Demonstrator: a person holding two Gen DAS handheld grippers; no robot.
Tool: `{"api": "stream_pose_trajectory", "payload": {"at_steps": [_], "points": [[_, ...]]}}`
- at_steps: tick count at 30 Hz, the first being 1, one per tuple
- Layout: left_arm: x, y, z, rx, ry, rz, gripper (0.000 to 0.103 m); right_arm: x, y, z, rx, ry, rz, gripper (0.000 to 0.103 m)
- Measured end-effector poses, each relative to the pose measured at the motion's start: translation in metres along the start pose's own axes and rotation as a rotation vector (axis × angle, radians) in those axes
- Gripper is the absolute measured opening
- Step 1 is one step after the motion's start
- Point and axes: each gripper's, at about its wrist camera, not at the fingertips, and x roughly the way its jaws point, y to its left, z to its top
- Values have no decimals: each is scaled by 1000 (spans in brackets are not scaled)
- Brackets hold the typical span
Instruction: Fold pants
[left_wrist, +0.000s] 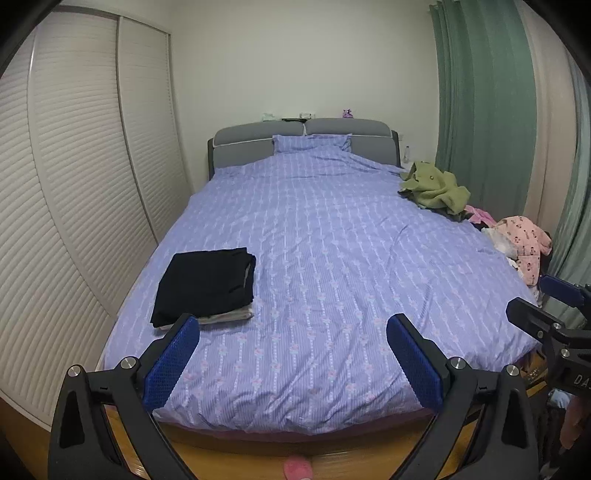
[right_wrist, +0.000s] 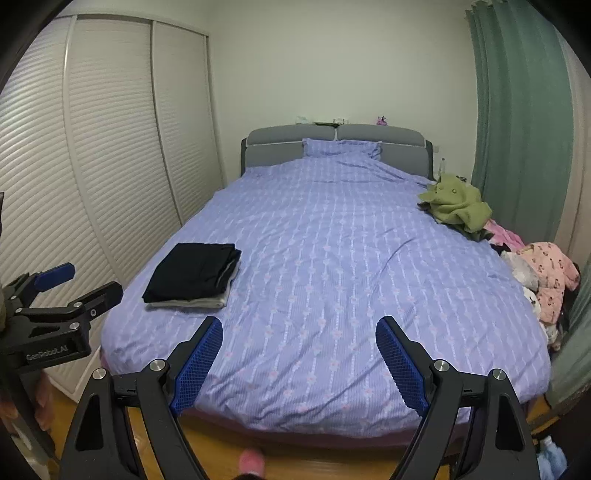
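Note:
Folded black pants (left_wrist: 207, 284) lie on top of a folded grey garment (left_wrist: 236, 314) at the front left of the purple bed (left_wrist: 325, 258); the stack also shows in the right wrist view (right_wrist: 194, 271). My left gripper (left_wrist: 293, 326) is open and empty, held above the foot of the bed, just right of the stack. My right gripper (right_wrist: 299, 328) is open and empty, also over the foot of the bed. Each gripper shows at the edge of the other's view: the right one (left_wrist: 546, 306), the left one (right_wrist: 66, 288).
Unfolded clothes lie along the bed's right edge: a green garment (left_wrist: 432, 186), pink patterned ones (left_wrist: 521, 243). Louvred wardrobe doors (left_wrist: 74, 184) stand left, a green curtain (left_wrist: 484, 92) right, a grey headboard (left_wrist: 303, 142) at the back. Wooden floor (left_wrist: 258, 450) lies below.

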Motion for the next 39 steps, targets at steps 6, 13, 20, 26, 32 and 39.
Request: {"api": "stream_pose_trajectory", "payload": {"at_steps": [6,13,20,26,32,39], "points": [[-9,-5,-5,8,-9,-18,103,-15,-3,-4,4,-24,-15,86],[-12,-10,-3,16,-9,-32,103,-24,-5,-8,12,-31,-38,86],[-12,-14,-5,22,2,-30,103,-26,-8,-10,24,-30,-37,86],[-13,-20,-9,30,16,-38,103,-28,-10,-13,31,-27,-41,86],[-13,-25,-8,29,19,-65,103,-31,-13,-14,37,-23,-46,86],[-16,-33,-7,44,3,-56,103,-34,-17,-15,46,-25,-53,86]]}}
